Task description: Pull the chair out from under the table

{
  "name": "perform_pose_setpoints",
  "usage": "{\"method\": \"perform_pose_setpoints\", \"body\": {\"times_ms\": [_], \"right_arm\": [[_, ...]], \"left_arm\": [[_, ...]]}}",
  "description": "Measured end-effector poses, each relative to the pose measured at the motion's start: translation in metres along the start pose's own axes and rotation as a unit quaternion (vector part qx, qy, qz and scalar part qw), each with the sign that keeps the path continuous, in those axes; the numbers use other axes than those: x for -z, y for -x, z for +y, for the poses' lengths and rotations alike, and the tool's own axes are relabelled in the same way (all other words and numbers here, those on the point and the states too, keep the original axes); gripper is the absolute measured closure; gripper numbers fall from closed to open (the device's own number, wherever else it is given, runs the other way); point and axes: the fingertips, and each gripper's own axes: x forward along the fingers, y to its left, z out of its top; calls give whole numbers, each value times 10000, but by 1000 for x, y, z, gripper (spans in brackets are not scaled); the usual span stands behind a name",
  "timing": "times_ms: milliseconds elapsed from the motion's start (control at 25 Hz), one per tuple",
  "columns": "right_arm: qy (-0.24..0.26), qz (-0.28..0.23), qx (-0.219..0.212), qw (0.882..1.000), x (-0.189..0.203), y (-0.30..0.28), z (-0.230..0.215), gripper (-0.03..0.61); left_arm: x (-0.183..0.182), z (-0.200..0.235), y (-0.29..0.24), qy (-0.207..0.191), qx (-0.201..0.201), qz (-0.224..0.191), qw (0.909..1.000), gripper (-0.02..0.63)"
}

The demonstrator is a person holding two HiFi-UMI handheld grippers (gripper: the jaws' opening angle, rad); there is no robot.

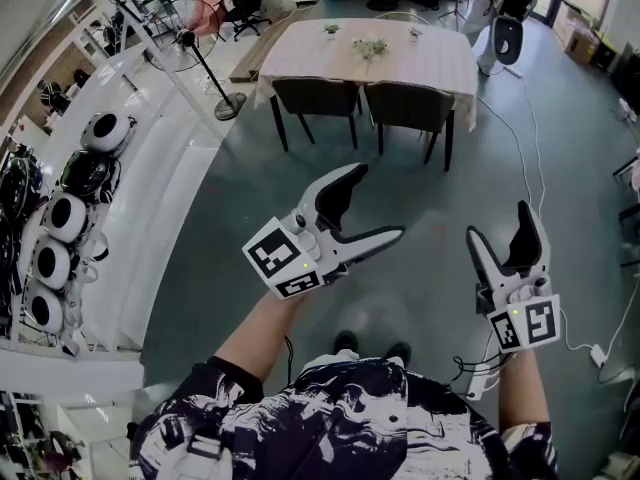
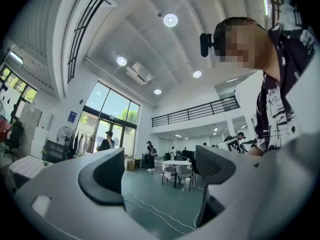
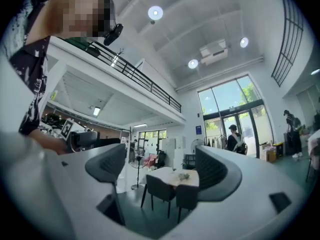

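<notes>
Head view of a person standing on a grey floor (image 1: 420, 188) with a gripper in each hand, both held well short of the furniture. The left gripper (image 1: 377, 202) sits near the frame's centre. Its jaws are spread wide with nothing between them, and its marker cube faces the camera. The right gripper (image 1: 498, 221), at 4 o'clock from the centre, likewise has its jaws parted and holds nothing. In each gripper view the dark pads (image 2: 107, 176) (image 3: 215, 171) stand clear of one another, with only distant room between them. The table (image 1: 300, 53), under a pale cloth, lies at 12 o'clock, well apart from both grippers. Two dark chairs are tucked under its near edge, backs toward the person: the left chair (image 1: 315, 98) at 12 o'clock and the right chair (image 1: 412, 106) at 1 o'clock, just beside each other. A small plant centrepiece (image 1: 370, 46) rests on the cloth. A pedestal fan (image 1: 190, 43) stands at 11 o'clock, left of the table. A white cable (image 1: 530, 138) trails across the floor at 2 o'clock.
</notes>
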Motion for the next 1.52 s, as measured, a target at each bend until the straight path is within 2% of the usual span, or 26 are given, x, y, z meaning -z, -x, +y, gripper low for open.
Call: {"method": "perform_pose_setpoints", "body": {"times_ms": [40,120,200,560,1000,1240,1520], "right_arm": [[62,-98,63,9999,-5,1,-5,178],[180,-151,110,9997,-11,3,-10,153],[220,-140,94,9996,-10,3,-11,147],[286,24,-51,9996,3,-18,6,147],[382,183,303,9986,18,-77,17,147],[375,259,402,9982,33,-105,-18,147],[356,120,173,9991,50,-166,-96,147]], "left_arm": [[-5,0,-2,-108,-40,-28,9999,186],[-9,2,-4,-347,-104,35,9993,164],[-8,5,-3,-422,-157,75,9990,163],[2,28,16,-407,-146,209,9988,161],[17,98,30,-259,248,297,9989,163],[28,131,-3,-213,353,281,9988,161],[39,186,-69,-346,187,331,9987,163]]}}
